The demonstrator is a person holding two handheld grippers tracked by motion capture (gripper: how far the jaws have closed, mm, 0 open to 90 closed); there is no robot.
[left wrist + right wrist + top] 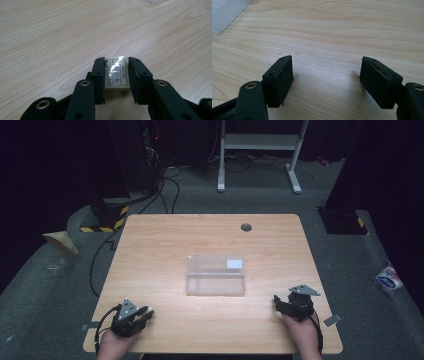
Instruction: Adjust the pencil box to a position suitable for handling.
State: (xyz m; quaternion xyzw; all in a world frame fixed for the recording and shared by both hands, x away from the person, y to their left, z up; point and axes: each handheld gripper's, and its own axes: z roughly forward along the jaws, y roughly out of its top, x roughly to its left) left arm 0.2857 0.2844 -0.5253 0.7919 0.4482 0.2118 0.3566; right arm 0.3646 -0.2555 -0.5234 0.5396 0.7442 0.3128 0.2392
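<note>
1. My left gripper (116, 65) is clamping its fingers on the small cream eraser (117, 73) (printed wrapper), lying on the counter (62, 37) nearer me than the clear box (216, 275).
2. My right gripper (327, 72) is holding its fingers wide apart, gripping nothing.

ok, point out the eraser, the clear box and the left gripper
eraser (117, 75): left gripper view, on its printed top face, between the black jaws.
clear box (216, 285): high view, on its near wall, mid-table.
left gripper (117, 65): left gripper view, midway between its fingertips, shut on the eraser.
</note>
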